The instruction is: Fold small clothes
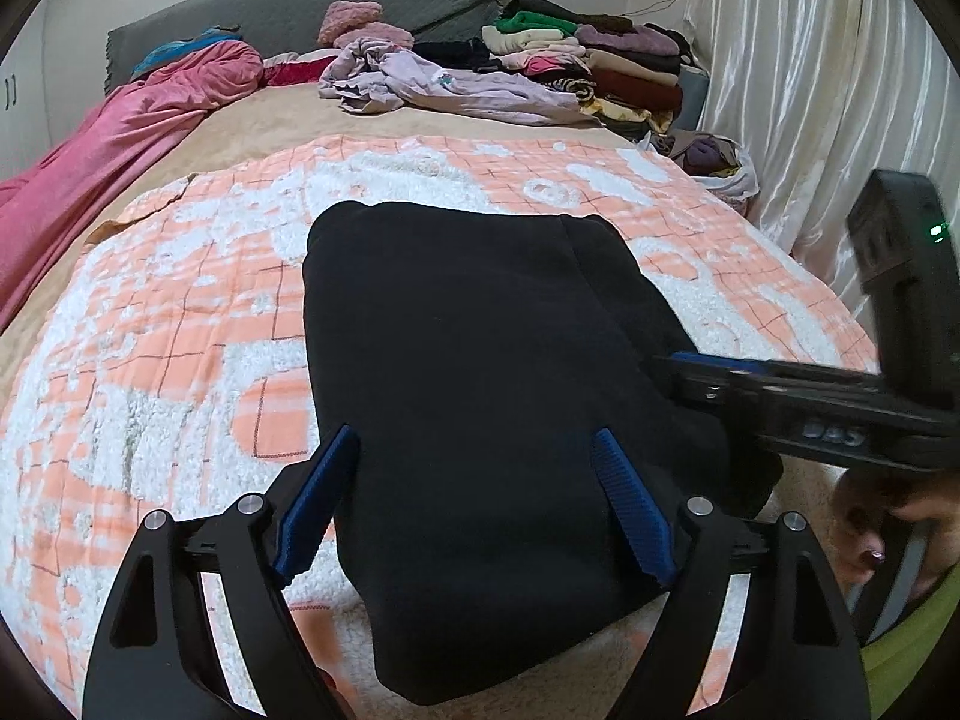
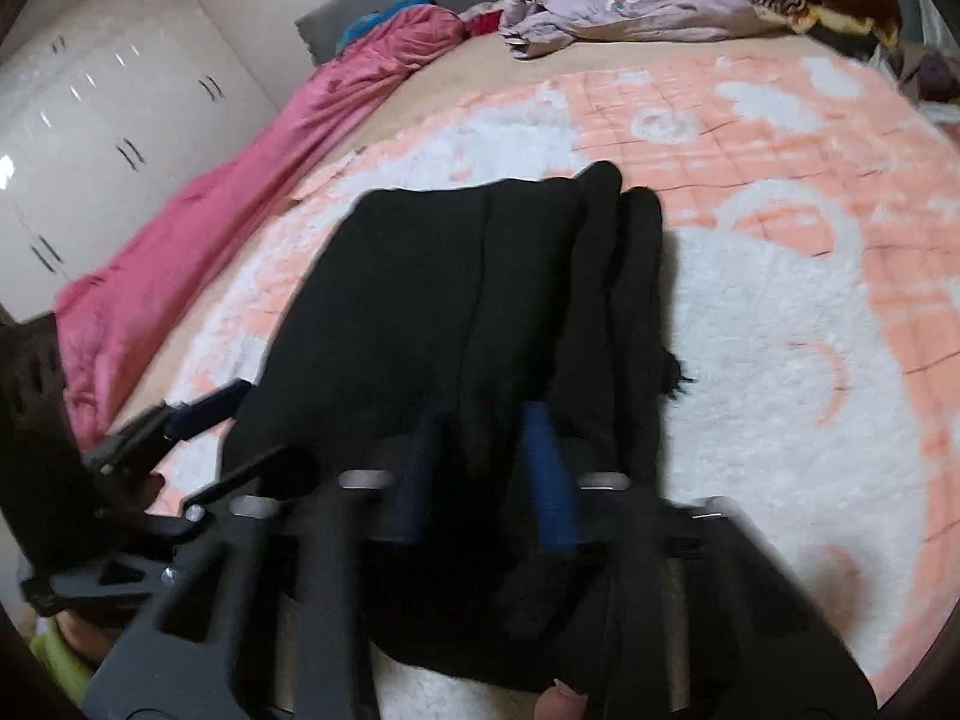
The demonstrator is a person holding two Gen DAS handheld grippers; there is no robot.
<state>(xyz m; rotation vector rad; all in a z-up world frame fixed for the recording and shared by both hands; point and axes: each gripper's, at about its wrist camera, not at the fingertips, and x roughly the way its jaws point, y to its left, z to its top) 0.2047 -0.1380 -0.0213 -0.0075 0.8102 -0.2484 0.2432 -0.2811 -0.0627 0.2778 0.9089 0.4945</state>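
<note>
A folded black garment [image 1: 480, 372] lies on the orange and white blanket [image 1: 150, 312]. My left gripper [image 1: 474, 504] is open, its blue pads either side of the garment's near end, just above it. My right gripper [image 1: 678, 360] reaches in from the right and touches the garment's right edge. In the right wrist view the garment [image 2: 432, 300] lies ahead and bunches between my right gripper [image 2: 483, 468], whose blue pads stand a little apart around a thick fold. The view is blurred. My left gripper [image 2: 210, 408] shows at the left edge.
A pink cover [image 1: 120, 132] lies along the bed's left side. A crumpled lilac garment [image 1: 444, 87] and a stack of folded clothes [image 1: 600, 66] sit at the back. A bag of clothes [image 1: 714, 162] and a white curtain [image 1: 840, 90] stand at the right. White cupboards [image 2: 90, 120] stand beyond the bed.
</note>
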